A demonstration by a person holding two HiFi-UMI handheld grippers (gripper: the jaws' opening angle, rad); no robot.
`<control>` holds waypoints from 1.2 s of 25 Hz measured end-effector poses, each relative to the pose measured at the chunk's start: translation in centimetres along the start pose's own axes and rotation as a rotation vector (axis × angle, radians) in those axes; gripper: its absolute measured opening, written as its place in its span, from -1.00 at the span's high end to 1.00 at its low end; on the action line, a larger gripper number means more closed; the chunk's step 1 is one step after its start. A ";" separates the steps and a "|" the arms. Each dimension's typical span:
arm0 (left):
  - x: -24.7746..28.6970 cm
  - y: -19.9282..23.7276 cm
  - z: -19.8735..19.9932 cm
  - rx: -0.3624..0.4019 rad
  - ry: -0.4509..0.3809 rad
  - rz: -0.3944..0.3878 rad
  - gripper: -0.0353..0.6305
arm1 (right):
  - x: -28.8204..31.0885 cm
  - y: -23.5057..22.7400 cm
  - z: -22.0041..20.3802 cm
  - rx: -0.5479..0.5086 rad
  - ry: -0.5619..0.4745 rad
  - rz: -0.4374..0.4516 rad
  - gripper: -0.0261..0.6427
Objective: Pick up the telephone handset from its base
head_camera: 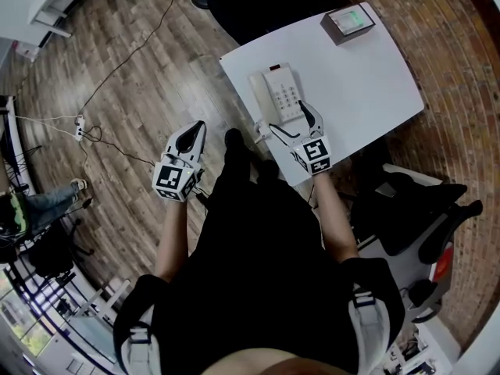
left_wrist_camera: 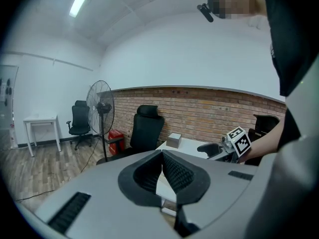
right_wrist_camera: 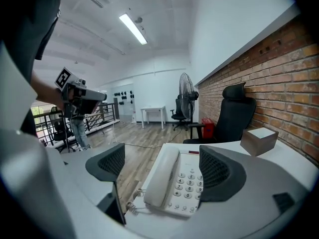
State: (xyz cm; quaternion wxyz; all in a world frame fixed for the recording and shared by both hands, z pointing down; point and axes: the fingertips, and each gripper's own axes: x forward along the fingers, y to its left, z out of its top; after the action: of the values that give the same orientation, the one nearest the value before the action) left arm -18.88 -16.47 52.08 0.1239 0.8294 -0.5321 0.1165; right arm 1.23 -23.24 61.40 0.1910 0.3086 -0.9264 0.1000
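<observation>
A cream telephone sits near the left edge of the white table. Its handset rests on the left side of the base, beside the keypad, and a coiled cord hangs at the near end. My right gripper is open just short of the phone, jaws wide on either side of it and touching nothing. My left gripper hovers over the floor left of the table, jaws shut with nothing between them. In the left gripper view the left gripper faces the table.
A small box stands on the table's far corner. A black office chair stands behind the table by the brick wall. A pedestal fan stands on the wood floor. Cables and a power strip lie on the floor at left.
</observation>
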 end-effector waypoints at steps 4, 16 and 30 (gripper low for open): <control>0.7 1.4 0.0 0.000 0.012 -0.015 0.83 | 1.2 -0.1 -0.6 0.014 0.022 -0.022 -0.44; 2.0 4.8 0.3 0.004 0.019 -0.031 0.83 | 4.6 0.1 -2.4 0.025 0.091 -0.041 -0.43; 3.5 7.5 1.3 0.026 0.024 -0.026 0.83 | 8.8 -0.4 -4.8 0.055 0.158 -0.039 -0.38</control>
State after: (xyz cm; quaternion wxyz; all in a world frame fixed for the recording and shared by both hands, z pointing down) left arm -24.24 -22.87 52.61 0.1208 0.8362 -0.5184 0.1319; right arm -3.61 -26.81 69.46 0.2569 0.3229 -0.8992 0.1455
